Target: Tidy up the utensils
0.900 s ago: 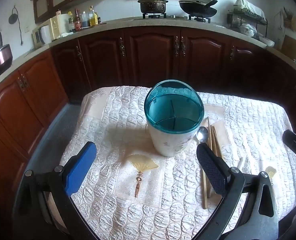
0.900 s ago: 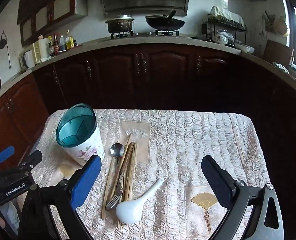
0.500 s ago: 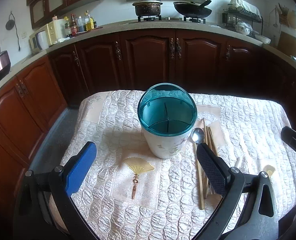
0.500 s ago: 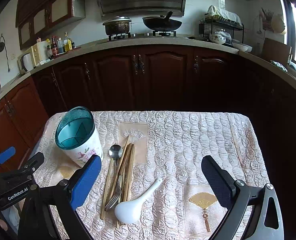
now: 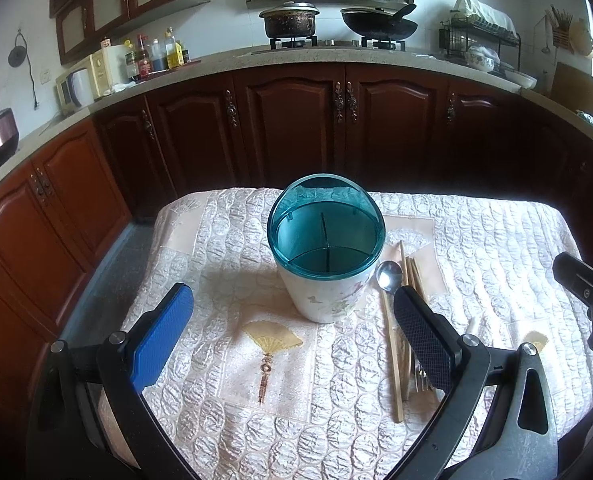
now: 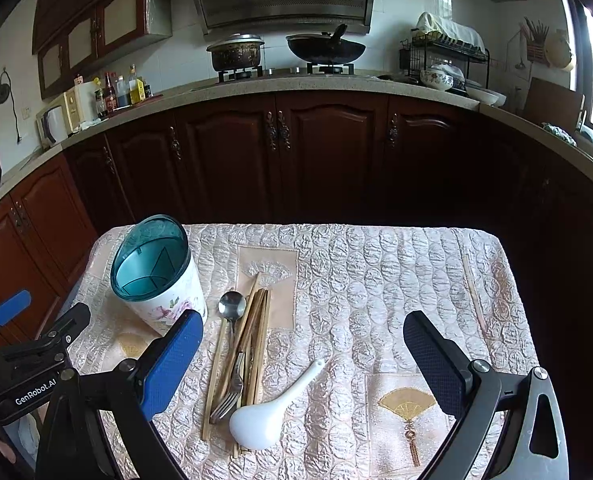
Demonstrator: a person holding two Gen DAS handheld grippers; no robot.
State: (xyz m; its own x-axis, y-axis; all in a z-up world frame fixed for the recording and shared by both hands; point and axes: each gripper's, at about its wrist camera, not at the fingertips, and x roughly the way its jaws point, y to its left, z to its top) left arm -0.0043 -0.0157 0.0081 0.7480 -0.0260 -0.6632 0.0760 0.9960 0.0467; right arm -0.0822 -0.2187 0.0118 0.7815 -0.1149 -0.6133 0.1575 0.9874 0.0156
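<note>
A white floral utensil holder (image 5: 326, 264) with a teal divided rim stands on the quilted table; it also shows in the right wrist view (image 6: 156, 276). Right of it lie a metal spoon (image 6: 232, 306), several wooden chopsticks (image 6: 252, 344), a fork (image 6: 232, 392) and a white ceramic soup spoon (image 6: 272, 408). The metal spoon (image 5: 388, 276) and chopsticks (image 5: 392, 344) show in the left wrist view too. My left gripper (image 5: 292, 336) is open and empty, just in front of the holder. My right gripper (image 6: 302, 356) is open and empty, above the soup spoon.
The table wears a cream quilted cloth (image 6: 376, 280) with fan motifs. One stray chopstick (image 6: 474, 296) lies near its right edge. Dark wooden cabinets (image 6: 280, 160) and a counter with a stove run behind the table.
Both grippers have drawn back and risen slightly, so the holder and utensils sit a little farther off. Nothing on the table has moved.
</note>
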